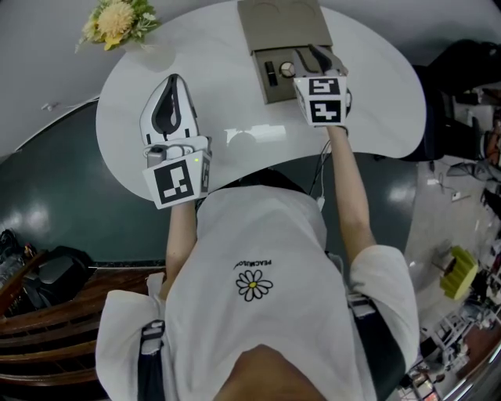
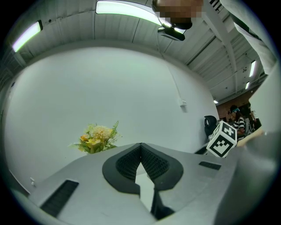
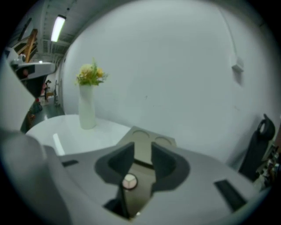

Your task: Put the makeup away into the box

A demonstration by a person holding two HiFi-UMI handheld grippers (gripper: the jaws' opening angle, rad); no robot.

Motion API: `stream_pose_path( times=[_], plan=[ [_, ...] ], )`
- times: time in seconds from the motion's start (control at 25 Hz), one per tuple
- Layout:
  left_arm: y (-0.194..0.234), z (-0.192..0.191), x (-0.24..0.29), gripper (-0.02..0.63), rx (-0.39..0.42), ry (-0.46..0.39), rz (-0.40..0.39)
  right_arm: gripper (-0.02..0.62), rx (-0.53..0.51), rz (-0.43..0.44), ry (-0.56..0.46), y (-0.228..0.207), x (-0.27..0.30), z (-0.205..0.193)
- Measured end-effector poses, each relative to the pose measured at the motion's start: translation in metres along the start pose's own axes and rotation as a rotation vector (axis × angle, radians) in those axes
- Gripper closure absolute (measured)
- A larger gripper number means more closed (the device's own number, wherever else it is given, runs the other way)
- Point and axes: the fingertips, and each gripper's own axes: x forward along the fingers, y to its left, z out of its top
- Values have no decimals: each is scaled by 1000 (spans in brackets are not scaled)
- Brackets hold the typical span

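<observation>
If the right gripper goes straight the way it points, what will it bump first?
Probably the open tan box, around the small round makeup piece lying inside it, though depth is hard to judge.

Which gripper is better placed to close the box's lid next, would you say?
Probably the right gripper: it hangs directly over the open box, jaws apart. The left gripper sits over the table's left part, jaws together, well clear of the box.
</observation>
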Motion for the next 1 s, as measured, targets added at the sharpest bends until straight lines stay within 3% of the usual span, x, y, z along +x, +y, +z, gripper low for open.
stream_pose_path(
  times=[0.2, 0.32, 0.52, 0.8, 1.0],
  plan=[
    [-6, 2, 3, 586, -3, -7, -25, 539, 42, -66, -169, -2, -52, 39],
    [-11, 3, 5, 586, -2, -13, -41, 552, 53, -64, -219, 11, -78, 41],
    [-17, 2, 5, 586, -5, -15, -58, 558, 22, -131, -303, 27, -111, 44],
    [-26, 7, 6, 586, -3, -24, -80, 563, 109, -132, -249, 41, -115, 17],
    [-31, 5, 5, 586, -3, -25, -94, 563, 112, -132, -256, 41, -119, 15]
  ],
)
